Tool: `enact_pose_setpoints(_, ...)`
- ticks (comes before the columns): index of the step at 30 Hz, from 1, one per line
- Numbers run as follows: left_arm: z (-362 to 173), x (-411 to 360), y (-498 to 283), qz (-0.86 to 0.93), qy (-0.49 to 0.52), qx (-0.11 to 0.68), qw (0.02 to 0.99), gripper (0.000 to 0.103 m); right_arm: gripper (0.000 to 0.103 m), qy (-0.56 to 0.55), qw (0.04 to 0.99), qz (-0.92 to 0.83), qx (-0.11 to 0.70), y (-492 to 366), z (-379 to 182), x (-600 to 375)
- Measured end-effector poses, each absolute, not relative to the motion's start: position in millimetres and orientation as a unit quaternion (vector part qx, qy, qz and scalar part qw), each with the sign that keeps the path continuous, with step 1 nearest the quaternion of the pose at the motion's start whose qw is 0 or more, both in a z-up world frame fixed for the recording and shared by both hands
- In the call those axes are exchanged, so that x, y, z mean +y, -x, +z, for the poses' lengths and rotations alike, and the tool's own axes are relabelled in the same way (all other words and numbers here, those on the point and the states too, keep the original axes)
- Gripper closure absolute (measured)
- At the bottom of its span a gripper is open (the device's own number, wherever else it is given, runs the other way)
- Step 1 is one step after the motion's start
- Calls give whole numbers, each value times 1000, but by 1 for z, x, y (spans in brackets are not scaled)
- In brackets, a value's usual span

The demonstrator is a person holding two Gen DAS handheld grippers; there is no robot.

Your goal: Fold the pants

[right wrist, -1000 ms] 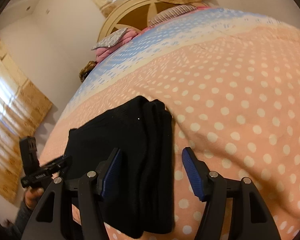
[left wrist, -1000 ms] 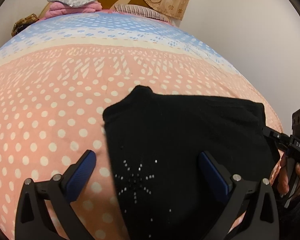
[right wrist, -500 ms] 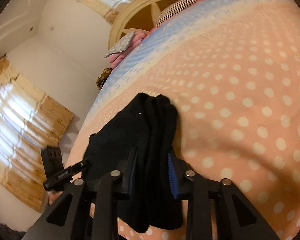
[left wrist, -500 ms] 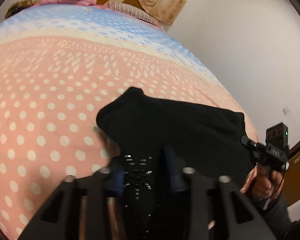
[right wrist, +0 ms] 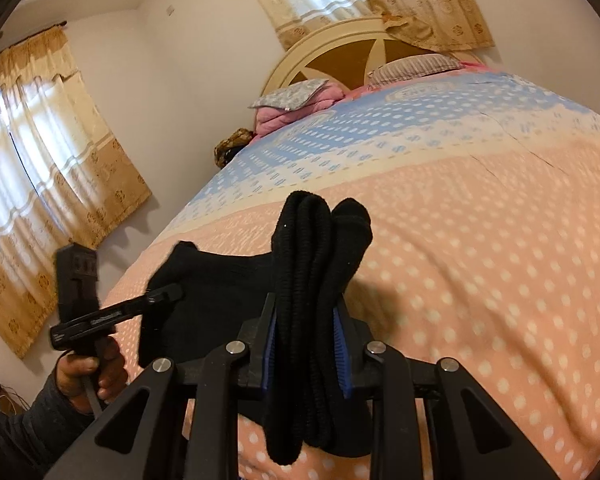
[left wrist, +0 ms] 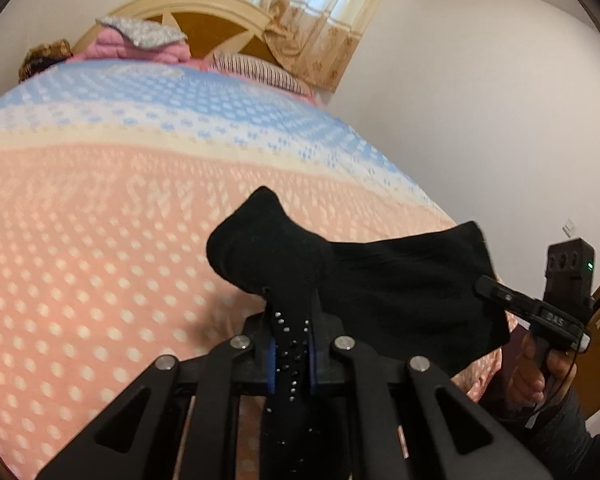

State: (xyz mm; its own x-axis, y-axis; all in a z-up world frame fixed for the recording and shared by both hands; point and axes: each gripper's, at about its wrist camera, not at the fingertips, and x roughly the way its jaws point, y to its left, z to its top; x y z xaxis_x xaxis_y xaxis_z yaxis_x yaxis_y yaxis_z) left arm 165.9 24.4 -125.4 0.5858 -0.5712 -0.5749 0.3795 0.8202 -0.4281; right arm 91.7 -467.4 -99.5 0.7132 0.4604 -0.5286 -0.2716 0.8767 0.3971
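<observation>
Left wrist view: our left gripper (left wrist: 292, 354) pinches the studded edge of the pants (left wrist: 380, 280) at lower middle. Our right gripper (right wrist: 306, 346) squeezes a thick bunch of them. The pants hang lifted between both, just over the bed (left wrist: 100, 240). They look soft, light and floppy, so we think edges are best to hold.

Open bedspread (left wrist: 100, 260) lies ahead; pillows (left wrist: 140, 40) stand only at the headboard (right wrist: 340, 52).
</observation>
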Motion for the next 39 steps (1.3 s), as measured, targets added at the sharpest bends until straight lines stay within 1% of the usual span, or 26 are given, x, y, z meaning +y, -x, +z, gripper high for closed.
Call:
enact_pose_setpoints(8,-100,94,-177,-203,130,334,911,92,78,-136,897,255,334,-167,-78,-415)
enact_pose_setpoints(13,-100,138,-192,-152,124,324,926,92,78,-112,885,293,345,-223,-73,-355)
enact_pose_setpoints(17,-104,175,-211,-109,128,324,931,92,78,-102,874,312,359,-264,-82,-307)
enact_pose_setpoints(24,-125,217,-232,-62,138,338,929,92,78,-84,859,327,385,-316,-107,-234)
enact_pose_setpoints(28,-142,236,-235,-53,145,351,924,92,78,-86,852,324,403,-342,-124,-217)
enact_pose_setpoints(32,-174,236,-249,-48,141,385,911,91,78,-84,848,311,422,-359,-146,-208)
enact_pose_setpoints(33,-179,236,-251,-43,139,392,908,87,78,-85,846,308,427,-361,-151,-208)
enact_pose_setpoints(34,-183,237,-249,-39,138,397,907,85,78,-86,845,304,432,-363,-156,-208)
enact_pose_setpoints(36,-192,237,-250,-29,143,402,904,71,78,-94,839,296,446,-370,-170,-211)
enact_pose_setpoints(37,-194,238,-250,-21,146,401,904,66,76,-100,836,296,452,-372,-174,-214)
enact_pose_setpoints(38,-196,237,-248,-15,146,399,905,59,74,-105,833,293,458,-374,-178,-216)
enact_pose_setpoints(39,-197,239,-248,-14,145,399,905,55,73,-107,832,291,460,-374,-180,-218)
